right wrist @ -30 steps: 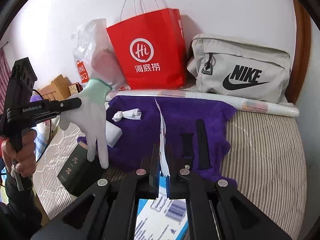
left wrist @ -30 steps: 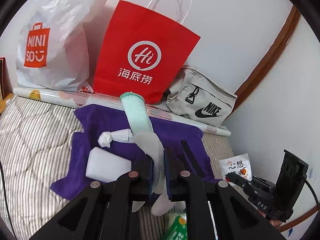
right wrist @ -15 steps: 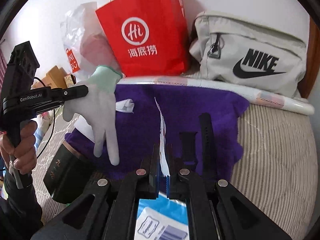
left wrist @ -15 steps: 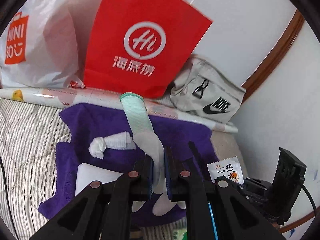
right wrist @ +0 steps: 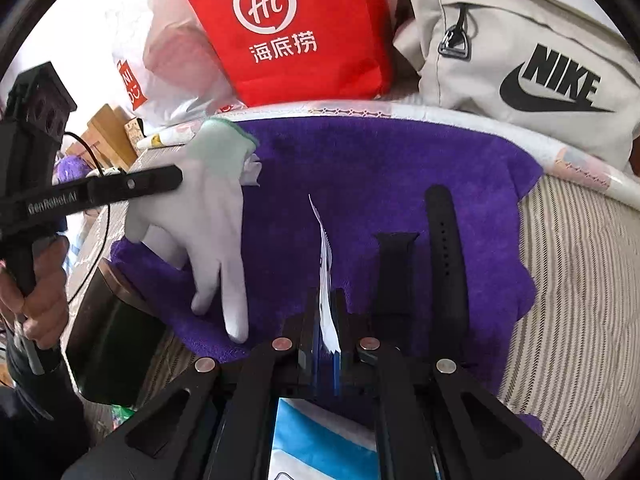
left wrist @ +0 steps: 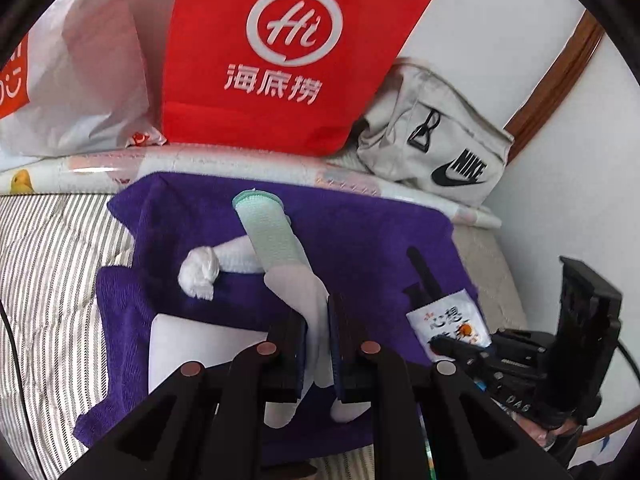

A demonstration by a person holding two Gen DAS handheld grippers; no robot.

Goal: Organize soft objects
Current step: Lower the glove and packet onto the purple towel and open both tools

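Left gripper [left wrist: 317,344] is clamped on the white glove [left wrist: 296,292], right gripper [right wrist: 325,320] pinched tight on a thin packet [right wrist: 326,280], edge-on between the pads. Both have dropped lower than a second ago: the purple towel [right wrist: 360,168] now fills far more of each view, and the red bag [left wrist: 288,52] has slid up the frame. The glove's fingertips now brush the towel's near edge, cuff up. The two black straps [right wrist: 444,248] lie just beyond the packet, unmoved.
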